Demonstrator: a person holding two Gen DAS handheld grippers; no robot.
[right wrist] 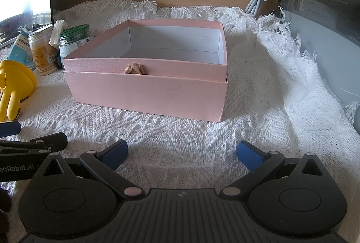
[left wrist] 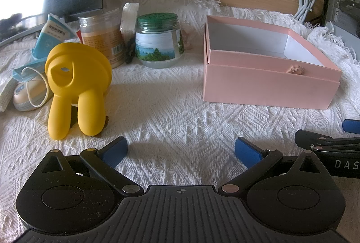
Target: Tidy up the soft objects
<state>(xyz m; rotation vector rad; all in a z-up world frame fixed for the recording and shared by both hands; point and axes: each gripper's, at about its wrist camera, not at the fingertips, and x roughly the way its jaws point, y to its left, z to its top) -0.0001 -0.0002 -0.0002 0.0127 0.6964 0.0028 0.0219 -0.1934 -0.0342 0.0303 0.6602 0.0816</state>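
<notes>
Left wrist view: both tongs spread, empty; yellow toy (left wrist: 77, 88) at ten o'clock could topple if nudged.

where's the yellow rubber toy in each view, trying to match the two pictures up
Left wrist view: the yellow toy stands left of centre on the white cloth, in front of the jars, well left of the pink box.
Right wrist view: the yellow toy is cut off at the left edge, left of the pink box.
Shared landmark: the pink box, open, with a small tan bow on its front.
</notes>
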